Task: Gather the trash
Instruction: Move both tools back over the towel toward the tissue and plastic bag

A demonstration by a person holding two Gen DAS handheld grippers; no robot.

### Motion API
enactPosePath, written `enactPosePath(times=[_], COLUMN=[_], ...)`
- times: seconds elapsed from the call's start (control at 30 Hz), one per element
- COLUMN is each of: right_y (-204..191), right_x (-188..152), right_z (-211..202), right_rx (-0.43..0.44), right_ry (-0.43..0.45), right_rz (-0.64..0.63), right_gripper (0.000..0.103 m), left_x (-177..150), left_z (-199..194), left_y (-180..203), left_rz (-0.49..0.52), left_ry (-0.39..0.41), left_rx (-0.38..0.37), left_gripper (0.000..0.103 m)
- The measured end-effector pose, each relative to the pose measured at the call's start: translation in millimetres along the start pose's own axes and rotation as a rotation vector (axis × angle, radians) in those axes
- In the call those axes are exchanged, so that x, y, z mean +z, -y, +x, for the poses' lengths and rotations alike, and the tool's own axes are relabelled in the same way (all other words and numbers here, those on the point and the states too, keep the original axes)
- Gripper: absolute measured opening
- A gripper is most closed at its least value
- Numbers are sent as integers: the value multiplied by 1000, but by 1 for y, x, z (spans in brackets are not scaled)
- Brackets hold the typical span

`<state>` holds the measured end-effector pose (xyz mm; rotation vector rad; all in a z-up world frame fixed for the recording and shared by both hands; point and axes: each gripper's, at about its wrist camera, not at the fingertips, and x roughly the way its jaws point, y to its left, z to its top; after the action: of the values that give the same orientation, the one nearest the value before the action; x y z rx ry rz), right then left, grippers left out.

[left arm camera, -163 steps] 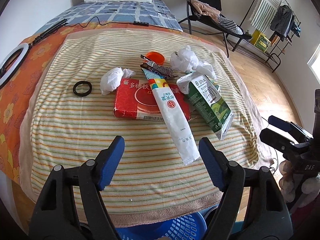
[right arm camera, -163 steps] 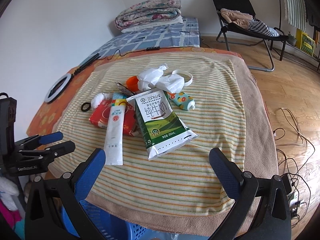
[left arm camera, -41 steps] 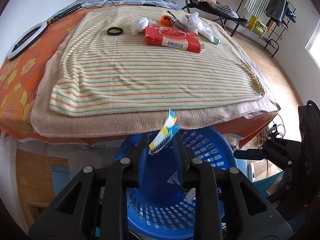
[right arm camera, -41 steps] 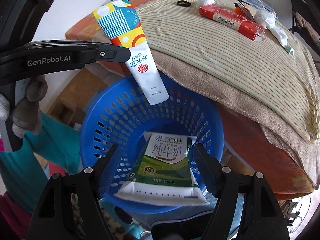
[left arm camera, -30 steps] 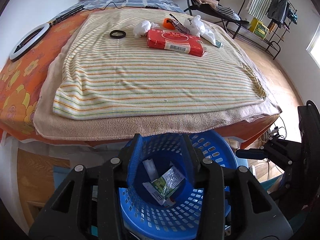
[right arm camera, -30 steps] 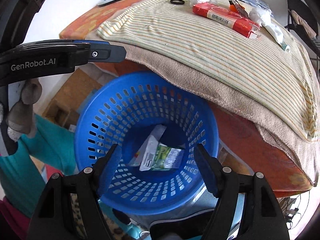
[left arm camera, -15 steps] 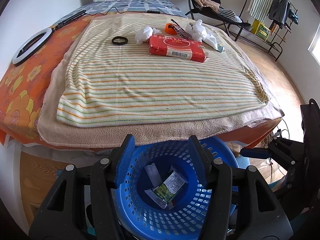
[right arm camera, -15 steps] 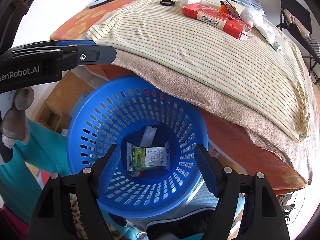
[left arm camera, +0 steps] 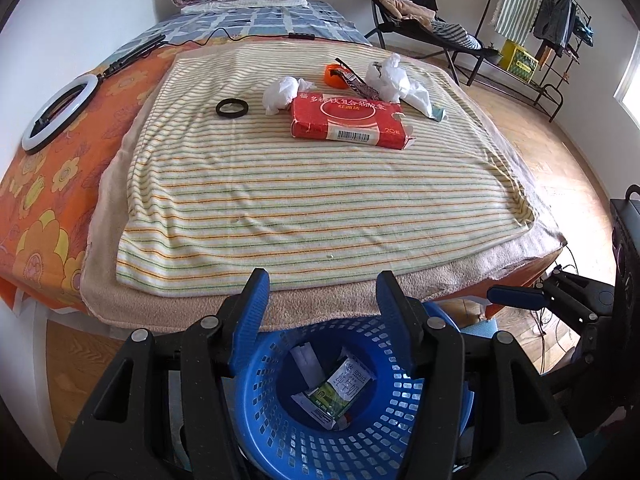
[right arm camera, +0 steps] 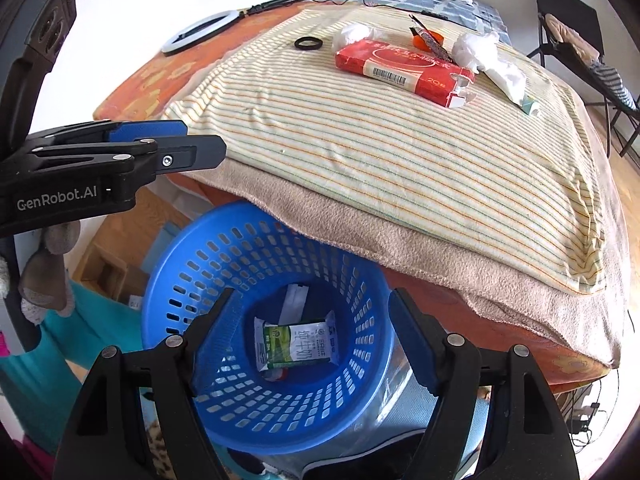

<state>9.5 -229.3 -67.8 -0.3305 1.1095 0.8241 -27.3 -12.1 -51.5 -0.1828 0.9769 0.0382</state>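
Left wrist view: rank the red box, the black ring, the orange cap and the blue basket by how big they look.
1. blue basket, though it is closest to the camera
2. red box
3. black ring
4. orange cap, partly hidden by a wrapper, so close to the ring

Your left gripper (left arm camera: 323,298) has two big black plastic arms with bright blue pads on the inside of its fingers (left arm camera: 254,312), and round silver screws sit on the black parts. Your right gripper (right arm camera: 310,332) looks just the same: black arms, blue pads with little ridges, and shiny silver screws near the joints. From the right camera you can see the side of your left gripper, long and flat, with white letters that say "GenRobot.AI" and a blue strip along the top. Your hand (right arm camera: 48,276) under it wears a fuzzy grey and white glove, and a teal sleeve (right arm camera: 60,344) shows below it
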Motion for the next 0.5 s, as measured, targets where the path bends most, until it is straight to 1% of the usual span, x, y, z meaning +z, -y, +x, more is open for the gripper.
enactPosePath(times=[0.2, 0.5], right_y=[26, 70], right_x=[13, 38], right_z=[-7, -21], right_rx=[10, -19], right_ry=[60, 158], right_rz=[95, 222], right_gripper=[76, 76], left_x=[26, 73], left_z=[4, 20], left_y=[-8, -27], left_rz=[0, -20], left_ry=[0, 0], left_rx=[5, 4], left_gripper=[57, 57])
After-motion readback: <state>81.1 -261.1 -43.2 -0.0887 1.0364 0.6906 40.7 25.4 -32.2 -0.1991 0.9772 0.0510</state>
